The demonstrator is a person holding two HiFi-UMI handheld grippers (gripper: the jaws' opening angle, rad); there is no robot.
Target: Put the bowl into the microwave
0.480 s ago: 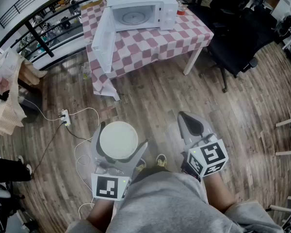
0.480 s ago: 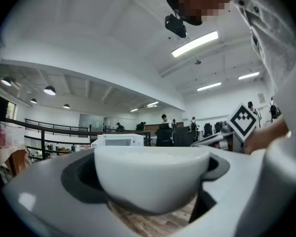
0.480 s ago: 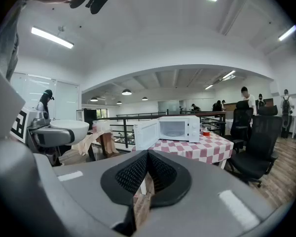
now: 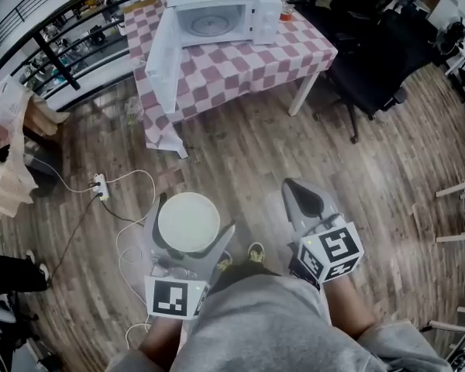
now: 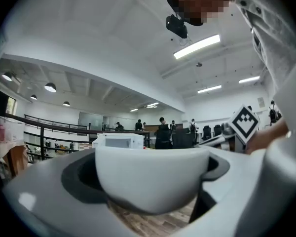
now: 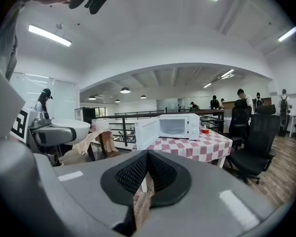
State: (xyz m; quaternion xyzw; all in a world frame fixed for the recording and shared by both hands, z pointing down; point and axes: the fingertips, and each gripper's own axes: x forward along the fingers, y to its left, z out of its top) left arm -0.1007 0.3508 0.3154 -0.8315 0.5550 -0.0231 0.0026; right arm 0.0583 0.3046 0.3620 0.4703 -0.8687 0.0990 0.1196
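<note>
Floor of brown wood (image 4: 240, 161) under white round bowl (image 4: 188, 222), bowl held up in air. Left tongs (image 5: 149, 179) spread wide, clamped on bowl's sides. Right tongs (image 6: 147, 174) pressed together, nothing in them. White box microwave (image 4: 240, 10) well apart from bowl, door swung open, on worktop with pink-and-white checked cloth (image 4: 248, 64)

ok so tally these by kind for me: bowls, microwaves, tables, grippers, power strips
bowl: 1
microwave: 1
checkered table: 1
grippers: 2 (left gripper, right gripper)
power strip: 1
total: 6
</note>
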